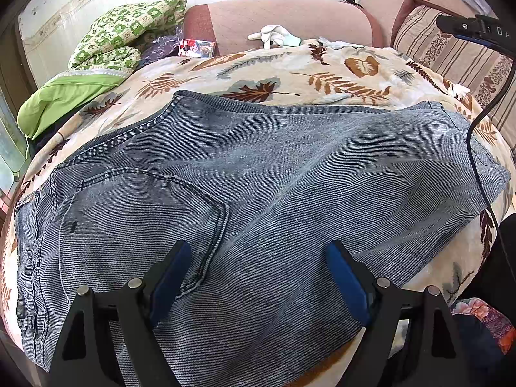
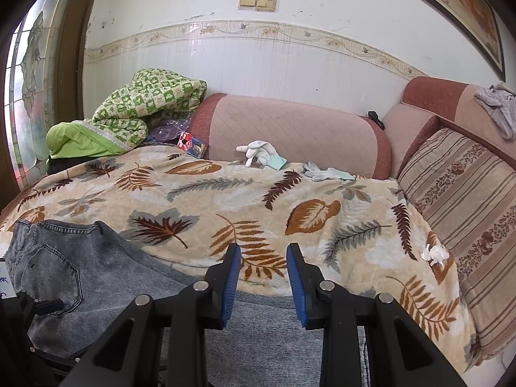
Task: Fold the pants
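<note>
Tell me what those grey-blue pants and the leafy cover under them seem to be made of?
The pants look like washed denim: diagonal twill ribs, heavy double stitching round the back pocket. The leaf-print blanket looks like plush fleece, probably synthetic: soft fuzzy nap, matte surface.

Letters "DA" show on the right tool [image 1: 477,29].

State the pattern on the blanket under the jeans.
Autumn leaves and ferns in brown and grey on cream; the blanket shows best in the right wrist view.
</note>
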`<state>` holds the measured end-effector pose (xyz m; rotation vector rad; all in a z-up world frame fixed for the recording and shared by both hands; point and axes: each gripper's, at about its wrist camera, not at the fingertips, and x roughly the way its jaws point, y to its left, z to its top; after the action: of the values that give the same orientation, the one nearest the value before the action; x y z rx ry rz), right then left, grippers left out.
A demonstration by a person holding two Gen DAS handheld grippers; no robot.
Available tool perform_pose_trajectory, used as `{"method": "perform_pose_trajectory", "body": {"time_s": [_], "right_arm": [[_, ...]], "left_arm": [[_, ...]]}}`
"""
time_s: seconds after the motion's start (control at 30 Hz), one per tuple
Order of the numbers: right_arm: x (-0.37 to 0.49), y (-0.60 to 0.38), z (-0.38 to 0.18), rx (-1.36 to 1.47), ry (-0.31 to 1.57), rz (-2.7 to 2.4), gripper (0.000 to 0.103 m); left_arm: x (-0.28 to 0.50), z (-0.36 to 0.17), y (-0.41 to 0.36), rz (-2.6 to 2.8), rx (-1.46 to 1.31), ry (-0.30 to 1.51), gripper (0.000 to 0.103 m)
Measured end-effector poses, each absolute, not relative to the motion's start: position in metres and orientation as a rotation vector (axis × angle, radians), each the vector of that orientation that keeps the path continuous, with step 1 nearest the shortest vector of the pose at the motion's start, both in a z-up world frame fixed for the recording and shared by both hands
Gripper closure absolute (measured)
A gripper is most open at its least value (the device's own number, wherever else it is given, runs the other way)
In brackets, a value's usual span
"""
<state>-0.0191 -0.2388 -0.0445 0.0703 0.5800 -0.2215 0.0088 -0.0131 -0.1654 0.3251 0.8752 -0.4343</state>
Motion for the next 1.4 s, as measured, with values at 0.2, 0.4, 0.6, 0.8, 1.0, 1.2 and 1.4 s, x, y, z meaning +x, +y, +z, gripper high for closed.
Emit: {"method": "perform_pose_trajectory", "body": {"time_s": [0.2, 0.4, 0.6, 0.8, 1.0, 1.2, 1.4], "right_arm": [[-0.0181, -0.2395, -0.0452, 0.070, 0.582, -0.221, 0.071], [-0.0170, -0.2393, -0.0465, 0.068, 0.586, -0.218, 0.071], [-0.0161, -0.2392, -0.0482, 0.065, 0.589, -0.219, 0.071], [-0.0155, -0.2391, -0.0490, 0.064, 0.591, -0.218, 0.071], [-0.0154, -0.2400, -0.0508, 0.061, 0.592, -0.215, 0.071], [-0.0143, -0.2402, -0.0513, 0.059, 0.595, -0.220, 0.071], [-0.0138, -0.2394, -0.0510, 0.052, 0.597, -0.221, 0.071]], "left_arm": [[0.0081, -0.1652, -0.0134, -0.436, 0.329, 0.876, 0.017], [0.0074, -0.1655, -0.0141, -0.437, 0.334, 0.874, 0.017], [0.0074, -0.1654, -0.0140, -0.437, 0.334, 0.875, 0.017], [0.0076, -0.1651, -0.0137, -0.437, 0.334, 0.875, 0.017], [0.0076, -0.1649, -0.0135, -0.437, 0.334, 0.876, 0.017], [0.0074, -0.1650, -0.0138, -0.437, 0.334, 0.876, 0.017], [0.0071, -0.1649, -0.0140, -0.437, 0.335, 0.875, 0.017]]}}
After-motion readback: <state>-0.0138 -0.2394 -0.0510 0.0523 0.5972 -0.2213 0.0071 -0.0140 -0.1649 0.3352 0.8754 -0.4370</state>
